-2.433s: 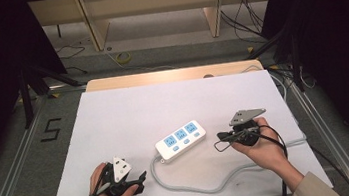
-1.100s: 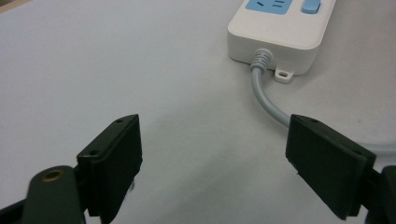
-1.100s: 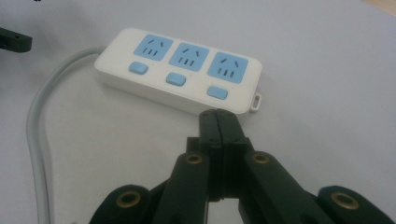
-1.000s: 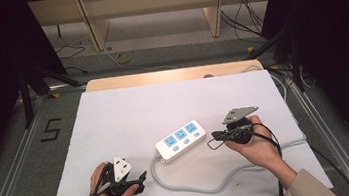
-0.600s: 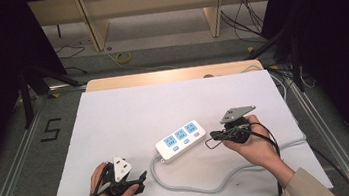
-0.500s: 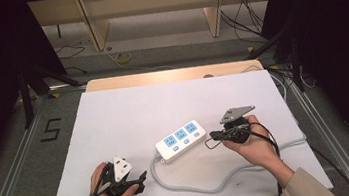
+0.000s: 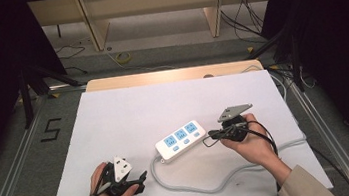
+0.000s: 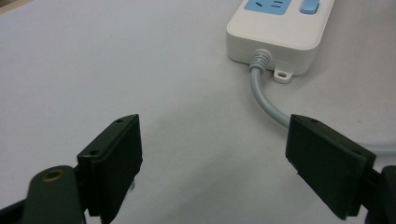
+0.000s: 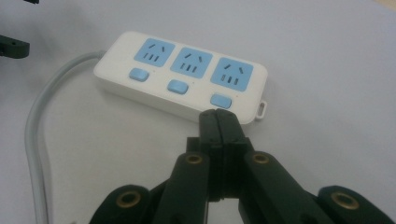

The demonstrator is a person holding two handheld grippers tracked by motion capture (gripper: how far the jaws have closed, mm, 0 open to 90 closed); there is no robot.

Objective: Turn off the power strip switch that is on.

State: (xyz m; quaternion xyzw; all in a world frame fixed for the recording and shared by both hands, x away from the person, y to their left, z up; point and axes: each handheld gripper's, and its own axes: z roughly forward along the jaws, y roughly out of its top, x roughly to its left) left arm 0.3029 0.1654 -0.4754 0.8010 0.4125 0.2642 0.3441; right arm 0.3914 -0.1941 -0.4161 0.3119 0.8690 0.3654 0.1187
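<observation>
A white power strip (image 7: 181, 140) with three blue sockets and three blue switches lies near the middle of the white table (image 7: 163, 104). Its grey cable (image 7: 208, 187) loops toward the front and runs off to the right. My right gripper (image 7: 212, 134) is shut with nothing in it, its tips just off the strip's right end. In the right gripper view the closed tips (image 9: 218, 115) sit right below the nearest blue switch (image 9: 220, 101) of the power strip (image 9: 182, 77). My left gripper (image 7: 141, 176) rests at the front left, open and empty. The left gripper view has the strip's cable end (image 8: 275, 32) ahead.
Wooden furniture legs and loose cables stand on the floor beyond the table's far edge. A "5" mark (image 7: 51, 129) is on the floor to the left. Metal rails run along both sides of the table.
My right gripper has moved left and slightly toward the front, closing in on the strip's right end. The left gripper has stayed put.
</observation>
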